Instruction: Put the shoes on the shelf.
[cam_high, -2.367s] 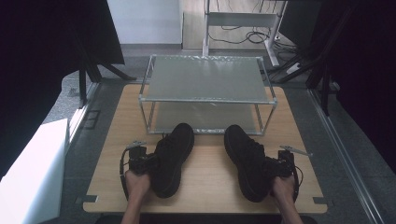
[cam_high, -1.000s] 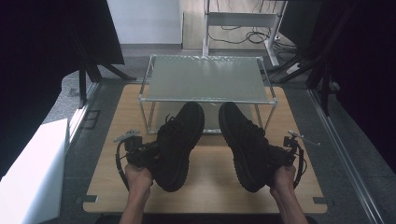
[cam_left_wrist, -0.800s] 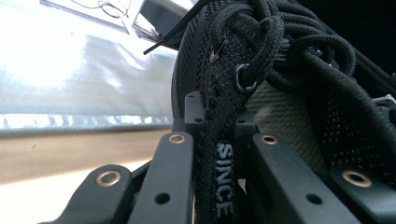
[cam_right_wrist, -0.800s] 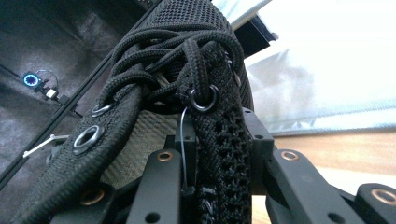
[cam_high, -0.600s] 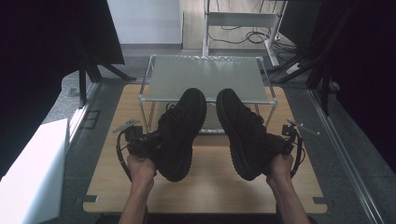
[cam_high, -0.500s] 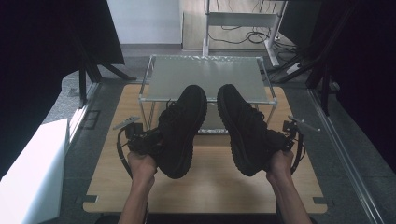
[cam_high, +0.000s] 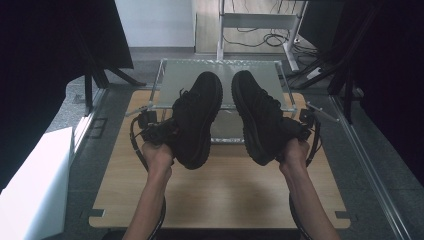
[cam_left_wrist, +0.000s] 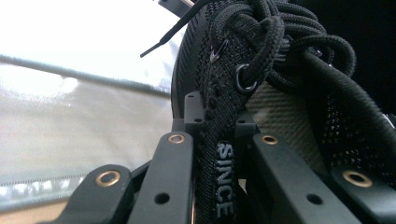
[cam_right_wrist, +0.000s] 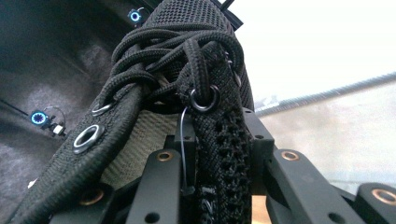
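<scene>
In the left gripper view, the left gripper (cam_left_wrist: 212, 140) rose from the bottom edge as matte black bars with brass-ringed rivets, its jaws pinched on the knitted eyelet edge of the left shoe (cam_left_wrist: 280, 70). That strip ran up the middle of the frame between the jaws, and white letters on it read "SINCE". Above, thick round black laces crossed through metal eyelets, and an olive woven lining showed right of centre.

In the right gripper view, the right gripper (cam_right_wrist: 219, 140) was likewise clamped on the open-mesh eyelet edge of the right shoe (cam_right_wrist: 187, 56) at bottom centre. White digits on the mesh were partly hidden and not readable. Corded laces knotted across the upper middle, a steel-ringed eyelet sat at lower left, and a thin plastic tag loop hung beside the mesh.

In the high view, the left hand (cam_high: 157, 155) and right hand (cam_high: 294, 152) sat at lower centre, each shoe held just inward of its hand, toes pointing toward the top of the frame, soles chunky and rounded. The toes overlapped a frosted glass-topped metal rack (cam_high: 170, 75) in the upper middle. Beneath lay a pale wooden table (cam_high: 225, 195) with notched corners.
</scene>
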